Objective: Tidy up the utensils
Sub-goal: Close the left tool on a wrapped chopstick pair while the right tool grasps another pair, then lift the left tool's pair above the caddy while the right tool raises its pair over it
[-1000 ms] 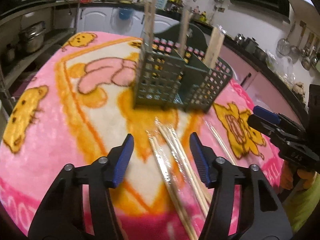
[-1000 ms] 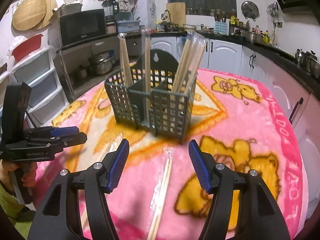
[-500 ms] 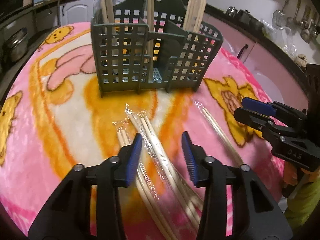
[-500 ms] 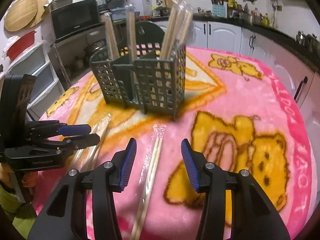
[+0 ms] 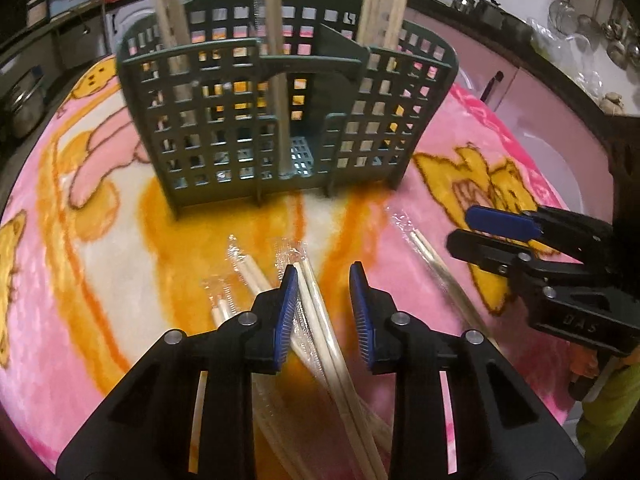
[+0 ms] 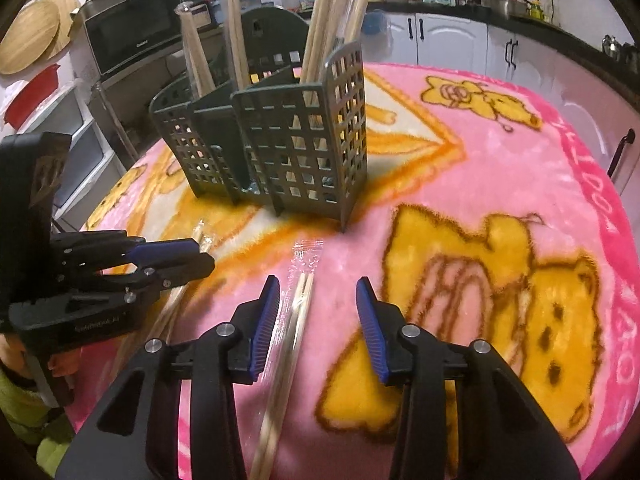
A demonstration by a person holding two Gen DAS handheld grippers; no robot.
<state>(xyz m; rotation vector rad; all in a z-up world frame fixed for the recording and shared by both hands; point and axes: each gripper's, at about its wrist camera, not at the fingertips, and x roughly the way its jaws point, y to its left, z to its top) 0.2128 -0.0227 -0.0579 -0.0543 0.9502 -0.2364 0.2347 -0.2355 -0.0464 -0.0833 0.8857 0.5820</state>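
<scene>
Your left gripper, jaws just closing yet apart, straddles a wrapped chopstick pair on the pink blanket. The green utensil caddy stands beyond. Your right gripper, also closing, flanks another wrapped pair without touching.

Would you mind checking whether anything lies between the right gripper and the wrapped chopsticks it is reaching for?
Nothing visible does. The right gripper has been closing, with the wrapped chopsticks lying on the pink blanket between its jaws, nearer the left one, not yet pinched.
</scene>
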